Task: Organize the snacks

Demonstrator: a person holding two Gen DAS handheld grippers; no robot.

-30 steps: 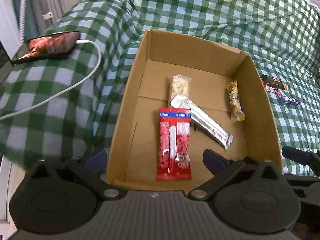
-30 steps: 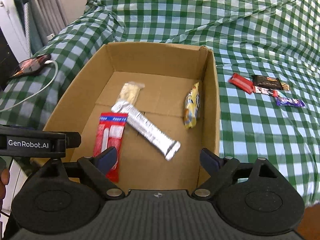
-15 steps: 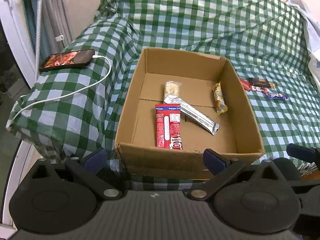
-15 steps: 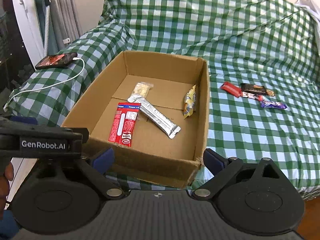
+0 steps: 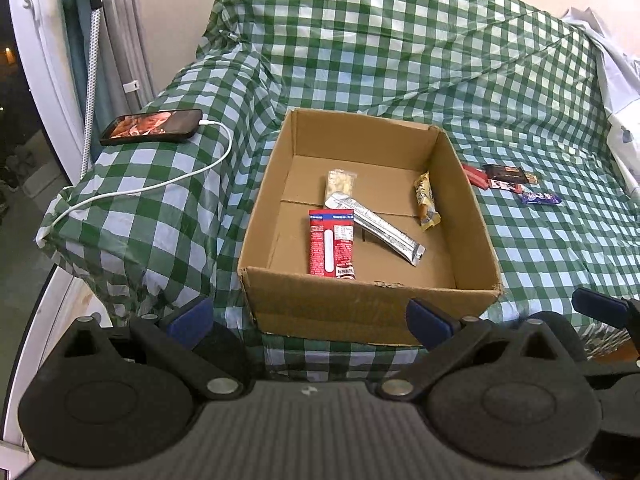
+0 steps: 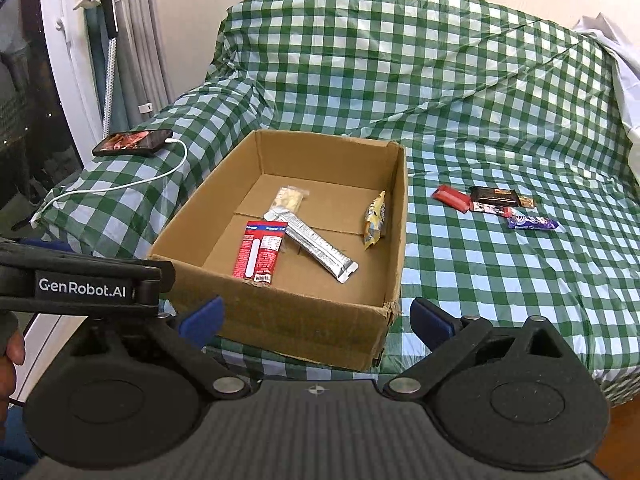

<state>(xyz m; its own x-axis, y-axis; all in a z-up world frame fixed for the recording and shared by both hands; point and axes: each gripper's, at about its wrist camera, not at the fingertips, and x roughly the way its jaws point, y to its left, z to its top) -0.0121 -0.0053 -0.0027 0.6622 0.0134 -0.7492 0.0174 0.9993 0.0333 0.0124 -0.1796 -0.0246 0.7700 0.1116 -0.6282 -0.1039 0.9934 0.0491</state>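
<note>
An open cardboard box sits on a green checked cloth. In it lie a red packet, a silver bar, a clear nut packet and a yellow bar. On the cloth to the right of the box lie a red bar, a dark brown bar and a purple bar. My left gripper and right gripper are both open and empty, held back in front of the box's near wall.
A phone on a white charging cable lies on the cloth left of the box. Curtains and a window frame stand at the far left. White fabric lies at the right edge.
Both grippers have pulled back and up from over the box, so the whole box and more of the cloth now show. The snacks have not moved.
</note>
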